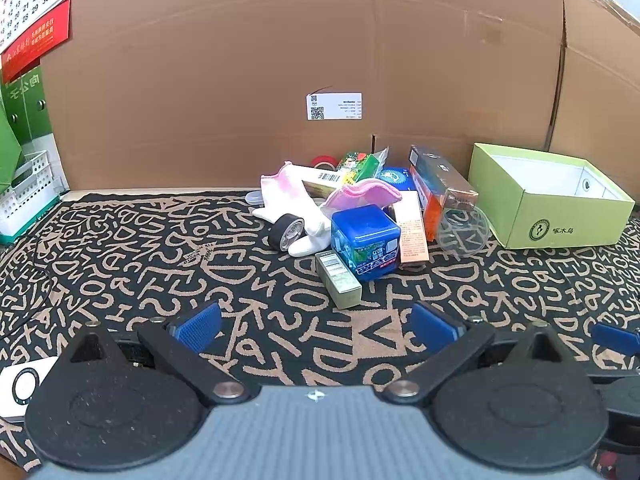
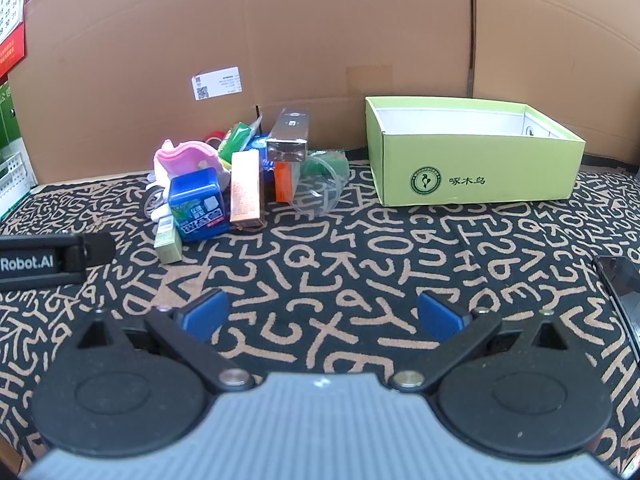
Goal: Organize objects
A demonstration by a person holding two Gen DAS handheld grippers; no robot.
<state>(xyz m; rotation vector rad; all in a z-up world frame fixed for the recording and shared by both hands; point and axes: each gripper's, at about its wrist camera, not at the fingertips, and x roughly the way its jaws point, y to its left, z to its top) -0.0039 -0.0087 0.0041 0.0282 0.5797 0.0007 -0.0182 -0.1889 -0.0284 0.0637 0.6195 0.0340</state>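
Note:
A pile of small objects lies on the patterned cloth: a blue square tub [image 1: 366,242] [image 2: 197,204], a pale green carton [image 1: 338,280] [image 2: 167,240], a copper carton [image 1: 412,232] [image 2: 245,192], white and pink socks [image 1: 288,196], a black tape roll [image 1: 286,230], a clear plastic cup [image 1: 464,232] [image 2: 320,192] and an orange and silver box [image 1: 440,188] [image 2: 289,136]. An open green shoebox [image 1: 560,216] [image 2: 476,172] stands to the right. My left gripper [image 1: 316,326] is open and empty, short of the pile. My right gripper [image 2: 322,314] is open and empty, in front of the shoebox's left end.
A tall cardboard wall [image 1: 240,80] [image 2: 360,40] closes the back. A white perforated basket [image 1: 24,196] and green folders stand at the far left. The left gripper's body [image 2: 52,260] shows at the left edge of the right wrist view. A dark object [image 2: 620,280] sits at the right edge.

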